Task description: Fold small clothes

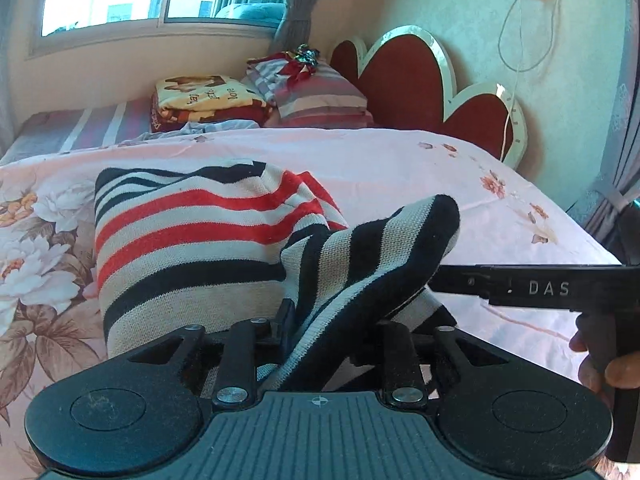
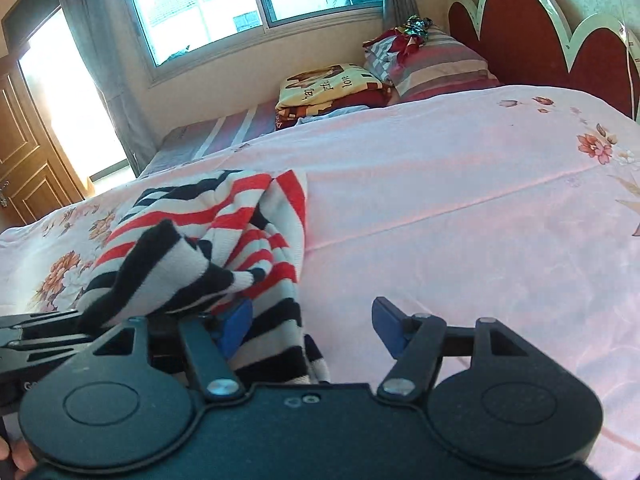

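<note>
The striped sweater [image 1: 192,248] lies on the pink bedspread [image 1: 400,168]. Its sleeve drapes between the left gripper's [image 1: 332,320] jaws; I cannot tell if they pinch. The right gripper [image 2: 312,324] gapes empty.

Striped sweater [image 1: 192,240]: ribbed knit cloth, matt, slightly fuzzy. Bedsheet [image 2: 440,200]: smooth thin cloth w/ floral print, faint sheen. Left gripper [image 1: 332,320]: matt black plastic, ribbed top plate, bright metal pins. Right gripper [image 2: 312,324]: same matt black build, blue plastic fingertips [image 2: 386,320]. Headboard [image 1: 404,80]: red upholstery, glossy white trim. Door [image 2: 24,152]: varnished wood.
</note>
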Demonstrator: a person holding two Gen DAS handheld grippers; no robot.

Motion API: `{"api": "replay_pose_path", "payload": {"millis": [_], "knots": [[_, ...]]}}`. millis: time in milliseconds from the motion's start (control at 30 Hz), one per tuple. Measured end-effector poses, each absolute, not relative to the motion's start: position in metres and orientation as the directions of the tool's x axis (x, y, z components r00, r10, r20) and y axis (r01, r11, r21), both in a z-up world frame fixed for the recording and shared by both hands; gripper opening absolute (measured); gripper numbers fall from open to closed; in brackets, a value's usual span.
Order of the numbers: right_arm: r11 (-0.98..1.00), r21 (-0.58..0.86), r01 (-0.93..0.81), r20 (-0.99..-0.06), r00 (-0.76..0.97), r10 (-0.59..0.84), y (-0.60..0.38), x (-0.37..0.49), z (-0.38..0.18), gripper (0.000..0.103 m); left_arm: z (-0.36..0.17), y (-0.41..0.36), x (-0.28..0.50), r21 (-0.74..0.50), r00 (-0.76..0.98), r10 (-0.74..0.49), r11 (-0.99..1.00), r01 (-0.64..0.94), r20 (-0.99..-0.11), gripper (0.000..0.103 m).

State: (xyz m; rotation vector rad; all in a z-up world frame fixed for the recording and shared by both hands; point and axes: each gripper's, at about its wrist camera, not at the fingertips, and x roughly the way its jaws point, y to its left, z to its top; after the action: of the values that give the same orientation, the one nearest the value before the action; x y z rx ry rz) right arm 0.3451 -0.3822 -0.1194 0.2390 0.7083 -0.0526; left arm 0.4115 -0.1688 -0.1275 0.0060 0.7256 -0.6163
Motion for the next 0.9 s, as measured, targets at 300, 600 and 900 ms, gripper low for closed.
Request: {"api": "replay_pose_path", "payload": {"millis": [300,600,900], "knots": [[0.932,0.353,0.081,-0.55,0.824,0.137,-0.403,0.333,-0.081,0.066,-0.099,-0.117,0.384,-0.306,0.641,-0.525,0.85,0.429,-0.559,0.06],[0.897,0.435,0.075,-0.691,0.667,0.279,-0.374,0.358,-0.119,0.061,-0.145,-0.108,0.418,-0.228,0.635,-0.381,0.922,0.313,-0.672,0.06],[0.921,0.389,0.013,-0.612,0.751,0.248,-0.367,0.343,-0.102,0.016,-0.145,-0.115,0.413,-0.215,0.655,-0.389,0.918,0.332,-0.648,0.064]]}}
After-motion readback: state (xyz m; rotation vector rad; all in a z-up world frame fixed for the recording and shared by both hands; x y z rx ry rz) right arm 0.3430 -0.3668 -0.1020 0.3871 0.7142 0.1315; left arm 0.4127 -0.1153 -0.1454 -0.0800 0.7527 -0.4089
